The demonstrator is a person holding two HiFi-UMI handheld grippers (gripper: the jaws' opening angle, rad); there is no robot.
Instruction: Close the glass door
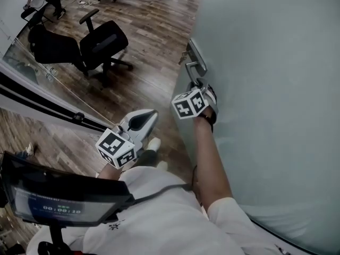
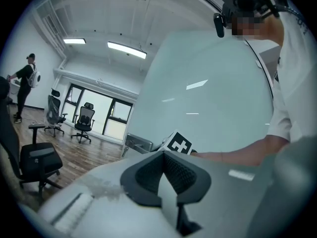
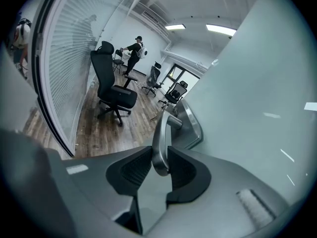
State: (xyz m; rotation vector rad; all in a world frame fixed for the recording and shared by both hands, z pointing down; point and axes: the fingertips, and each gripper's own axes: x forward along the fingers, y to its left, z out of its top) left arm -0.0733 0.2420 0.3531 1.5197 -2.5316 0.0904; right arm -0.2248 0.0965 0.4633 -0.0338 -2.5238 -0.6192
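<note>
The frosted glass door (image 1: 265, 89) fills the right of the head view, with its metal lever handle (image 1: 193, 64) at its left edge. My right gripper (image 1: 200, 85) is shut on that handle. In the right gripper view the lever (image 3: 159, 143) runs down between the two dark pads, which press on it from both sides. My left gripper (image 1: 153, 113) hangs free to the left of the door, over the wooden floor, holding nothing. In the left gripper view its pads (image 2: 173, 172) meet with no gap, and the door (image 2: 208, 103) stands ahead.
Two black office chairs (image 1: 103, 47) stand on the wooden floor (image 1: 154, 31) left of the door. A glass partition with a black frame (image 1: 42, 104) runs diagonally at the left. A person (image 3: 133, 51) stands far off. More chairs (image 2: 85, 123) line the far windows.
</note>
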